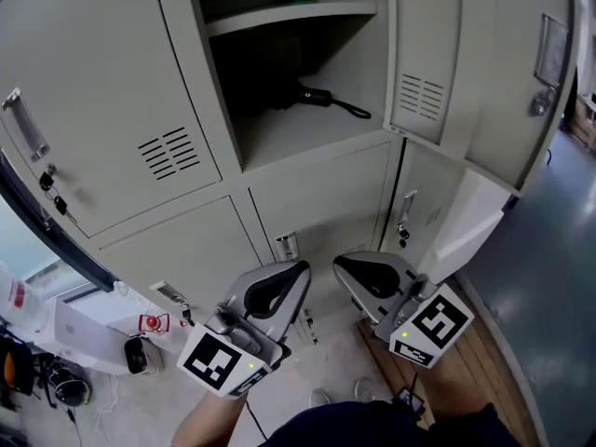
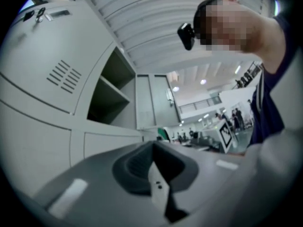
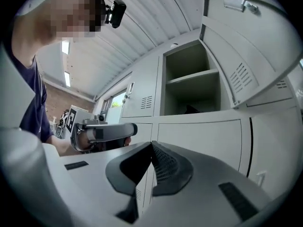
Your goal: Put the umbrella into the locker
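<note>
head view: the folded black umbrella [image 1: 315, 95] lies on the floor of the locker's [image 1: 307, 194] open compartment [image 1: 307, 133], under the shelf [image 1: 289, 15]. a thin dark end, strap or handle, reaches toward the front right. the door [image 1: 507, 73] stands swung out at the right. the left tongs [image 1: 300, 270] and right tongs [image 1: 341, 264] hang low before the closed lower doors, near each other and well apart from the umbrella.

left gripper view: the left tongs [image 2: 152, 148] have their jaws pressed together with nothing between them. the open compartment shows beyond, up and to the left.

right gripper view: the right tongs [image 3: 151, 148] are closed the same way and empty. a small dark part of the umbrella shows low in the compartment.

the umbrella looks already stowed. if it must be shifted, it should be light, with soft, slippery cloth bunched round a stiff shaft. the firm handle end is likely the surest hold, and a pinch on loose cloth may slide.
</note>
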A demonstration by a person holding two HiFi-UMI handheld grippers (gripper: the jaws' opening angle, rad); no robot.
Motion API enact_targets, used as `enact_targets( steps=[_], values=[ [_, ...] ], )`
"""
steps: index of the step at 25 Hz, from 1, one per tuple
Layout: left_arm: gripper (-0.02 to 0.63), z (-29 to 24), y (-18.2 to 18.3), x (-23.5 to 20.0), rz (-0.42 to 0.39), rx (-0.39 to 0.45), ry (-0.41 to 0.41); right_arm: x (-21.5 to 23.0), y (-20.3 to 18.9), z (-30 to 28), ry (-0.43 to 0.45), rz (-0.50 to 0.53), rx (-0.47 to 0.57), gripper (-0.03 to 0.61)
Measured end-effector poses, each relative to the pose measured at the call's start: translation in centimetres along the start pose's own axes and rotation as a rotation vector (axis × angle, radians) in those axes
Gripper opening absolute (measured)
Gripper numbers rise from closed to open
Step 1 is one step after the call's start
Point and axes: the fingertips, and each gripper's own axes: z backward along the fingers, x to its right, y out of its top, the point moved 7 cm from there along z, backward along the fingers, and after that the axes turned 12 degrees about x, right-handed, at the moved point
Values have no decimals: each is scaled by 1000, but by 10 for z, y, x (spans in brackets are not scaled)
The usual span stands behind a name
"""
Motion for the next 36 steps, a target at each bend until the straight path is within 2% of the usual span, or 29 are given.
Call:
enact_targets(
  steps=[3,14,25,36],
  values=[
    [3,1,-12,2,25,-6,22,5,-11,11,16,-54,-14,8],
    [3,-17,-39,5,47,-29,118,33,-38,37,69,-136,-58,6],
    [3,-40,-48,9,24,-29,161,53,-35,37,148,-152,-42,6],
    [3,-43,-48,23,26,-32,184,45,-35,41,208,-145,-65,6]
  ],
)
